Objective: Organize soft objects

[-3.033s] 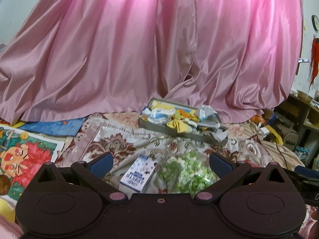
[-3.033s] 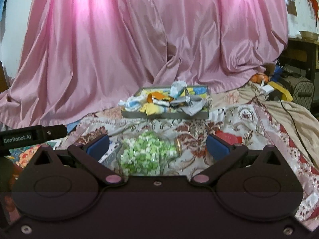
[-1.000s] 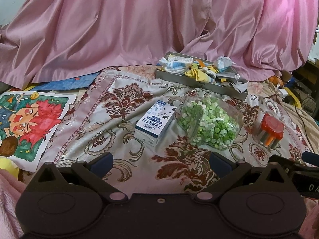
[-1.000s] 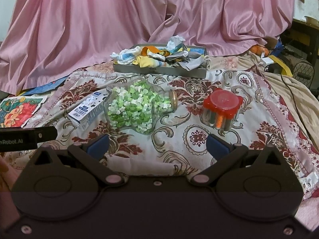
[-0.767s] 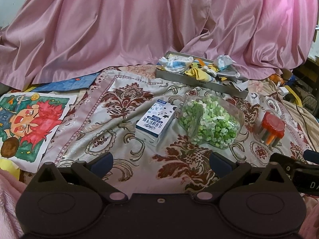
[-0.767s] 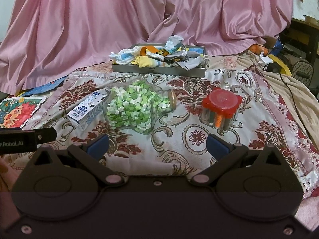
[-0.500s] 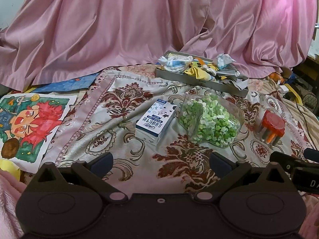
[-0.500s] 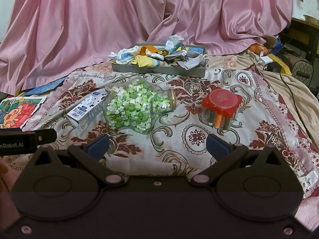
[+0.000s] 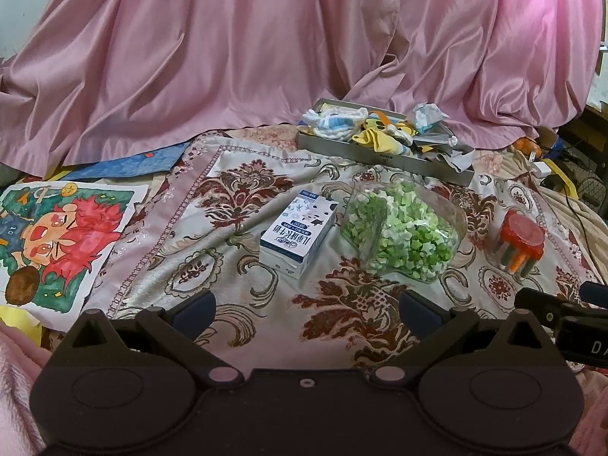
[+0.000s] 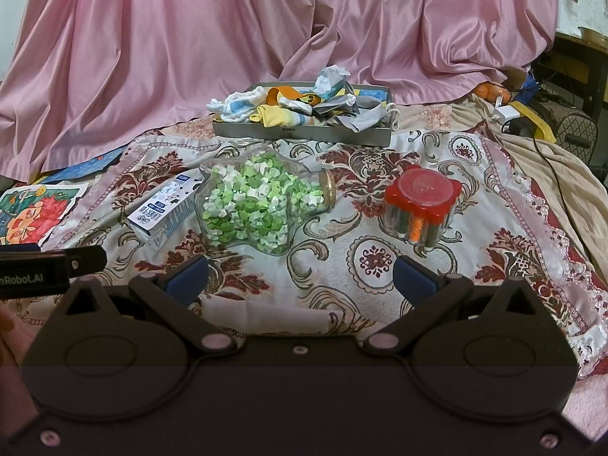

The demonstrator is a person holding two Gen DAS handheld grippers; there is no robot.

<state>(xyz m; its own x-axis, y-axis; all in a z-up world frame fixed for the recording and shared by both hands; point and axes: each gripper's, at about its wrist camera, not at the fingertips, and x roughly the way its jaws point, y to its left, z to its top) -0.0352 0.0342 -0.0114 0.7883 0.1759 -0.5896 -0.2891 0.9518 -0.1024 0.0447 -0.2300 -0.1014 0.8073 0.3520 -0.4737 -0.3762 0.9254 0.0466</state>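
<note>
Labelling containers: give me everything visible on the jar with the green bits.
The jar is clear and lobed, glass or plastic, lying on its side on the patterned cloth. It is nearly full of small green and white pieces. Its gold-rimmed mouth points toward the red-lidded tub, apart from it. The milk carton lies close beside it; contact unclear.

Crumpled small socks [image 10: 273, 112], white-blue, yellow, orange and grey, heaped in a shallow grey tray [image 10: 304, 133], well ahead of the right hand-held gripper [image 10: 300, 279]; some draped over the rim.
</note>
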